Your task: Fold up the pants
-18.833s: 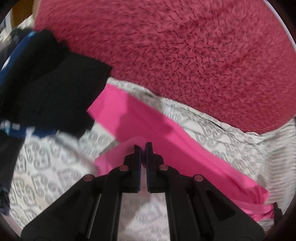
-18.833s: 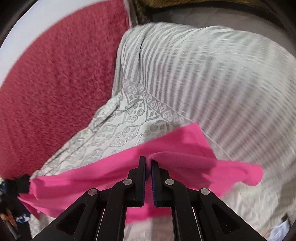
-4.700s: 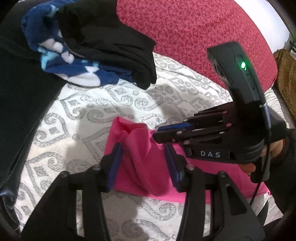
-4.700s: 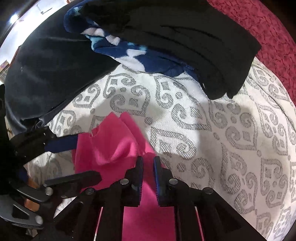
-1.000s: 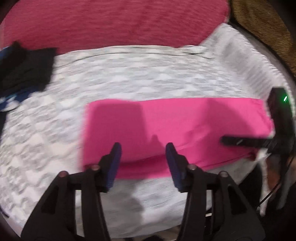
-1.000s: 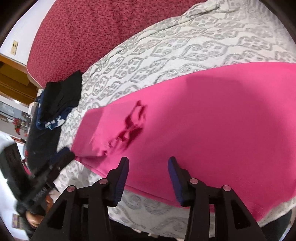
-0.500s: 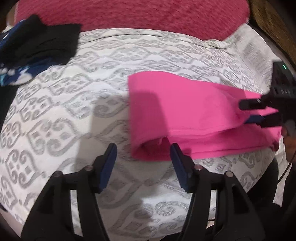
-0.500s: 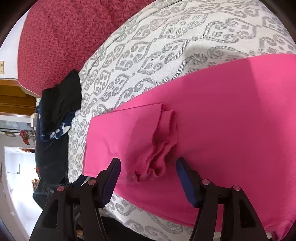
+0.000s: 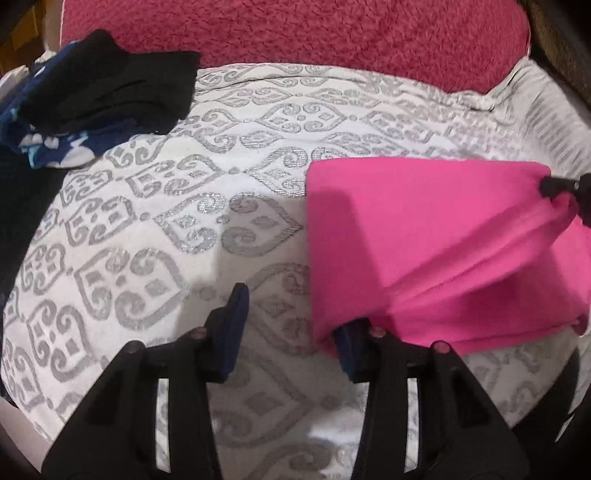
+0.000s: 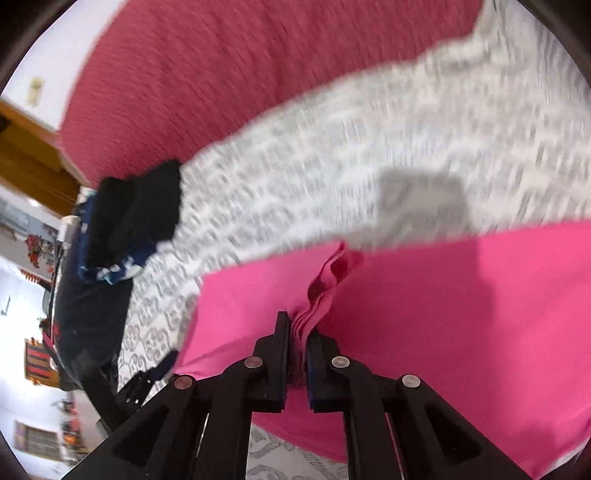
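Observation:
The pink pants [image 9: 424,236] lie folded on the white patterned bedspread [image 9: 177,229], to the right in the left wrist view. My left gripper [image 9: 291,325] is open and empty; its right finger touches the near left corner of the pants. My right gripper [image 10: 298,332] is shut on a bunched fold of the pink pants [image 10: 461,306] and lifts it. Its tip shows at the far right edge of the left wrist view [image 9: 554,184], pulling the top layer up.
A pile of black and blue-patterned clothes [image 9: 99,99] sits at the back left of the bed; it also shows in the right wrist view [image 10: 129,221]. A red fleece blanket [image 9: 295,33] lies along the back. A dark surface [image 10: 88,310] borders the bed on the left.
My right gripper has shut on a fold of the pants and raised it. The left gripper has shifted left, so the pants now sit to its right.

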Demonstrator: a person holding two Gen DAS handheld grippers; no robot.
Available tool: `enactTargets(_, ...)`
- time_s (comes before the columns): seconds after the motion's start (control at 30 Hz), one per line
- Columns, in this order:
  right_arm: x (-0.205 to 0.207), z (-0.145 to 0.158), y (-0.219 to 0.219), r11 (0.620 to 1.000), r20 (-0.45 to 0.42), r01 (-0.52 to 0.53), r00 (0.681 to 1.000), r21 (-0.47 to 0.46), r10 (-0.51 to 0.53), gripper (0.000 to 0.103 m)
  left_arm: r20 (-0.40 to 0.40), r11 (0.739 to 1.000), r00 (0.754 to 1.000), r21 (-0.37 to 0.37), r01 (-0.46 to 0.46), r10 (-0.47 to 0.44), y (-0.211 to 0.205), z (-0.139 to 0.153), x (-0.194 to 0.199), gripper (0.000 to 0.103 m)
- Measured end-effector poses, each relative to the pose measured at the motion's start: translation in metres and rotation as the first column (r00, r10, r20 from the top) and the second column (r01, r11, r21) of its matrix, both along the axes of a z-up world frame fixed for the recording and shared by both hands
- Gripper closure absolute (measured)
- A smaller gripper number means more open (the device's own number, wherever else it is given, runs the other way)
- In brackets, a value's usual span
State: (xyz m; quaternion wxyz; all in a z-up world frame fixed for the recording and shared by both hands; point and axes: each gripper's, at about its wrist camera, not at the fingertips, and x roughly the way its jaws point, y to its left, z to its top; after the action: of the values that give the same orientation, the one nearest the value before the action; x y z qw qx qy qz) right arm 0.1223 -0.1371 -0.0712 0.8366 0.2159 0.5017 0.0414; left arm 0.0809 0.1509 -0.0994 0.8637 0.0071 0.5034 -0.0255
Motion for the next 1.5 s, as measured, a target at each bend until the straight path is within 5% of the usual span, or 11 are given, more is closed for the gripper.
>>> enactTargets(0.2,-0.019,-0.010,-0.035,0.992,-0.025,0.051,0.998,-0.111,-0.054,0.097,0.003,0.998,1.000,0.056,0.021,-0.022,-0.009,0.000,-0.008,0.057)
enactTargets(0.43,-0.032,-0.049,-0.070,0.991,-0.148,0.128,0.982,0.046,-0.120,0.092,-0.014,0.998,0.999,0.042,0.053,-0.053,-0.017,-0.002,-0.013,0.057)
enactTargets(0.53,-0.034,-0.060,-0.068,0.980,-0.177,0.124,0.980,0.157,-0.096,0.075,-0.016,0.998,0.998,0.043,0.054,-0.053,-0.018,-0.003,-0.013,0.057)
enactTargets(0.73,-0.020,-0.067,-0.047,0.979,-0.158,0.073,0.987,0.192,-0.043,0.046,-0.024,0.998,0.998,0.029,0.051,-0.050,-0.015,-0.006,-0.010,0.057)
enactTargets(0.9,0.010,-0.079,-0.018,0.966,-0.156,-0.012,0.986,0.258,0.054,0.044,-0.025,0.999,0.999,0.012,0.047,-0.047,-0.012,-0.007,-0.008,0.057)
enactTargets(0.97,0.015,-0.076,-0.011,0.974,-0.140,-0.011,0.989,0.225,0.044,0.054,-0.024,0.999,0.999,0.006,0.049,-0.049,-0.011,-0.008,-0.006,0.057)
enactTargets(1.0,0.017,-0.071,-0.008,0.977,-0.128,-0.018,0.991,0.212,0.046,0.096,-0.023,0.999,0.998,0.004,0.050,-0.050,-0.011,-0.008,-0.006,0.057)
enactTargets(1.3,0.001,-0.015,-0.023,0.999,-0.019,-0.037,0.999,0.011,0.037,0.098,0.000,0.989,0.991,-0.072,0.132,-0.132,-0.024,0.007,-0.012,0.057)
enactTargets(1.5,-0.003,-0.043,-0.044,0.998,-0.115,-0.028,0.993,-0.050,0.022,0.095,-0.009,0.982,0.983,-0.042,0.183,-0.184,-0.038,0.010,-0.017,0.057)
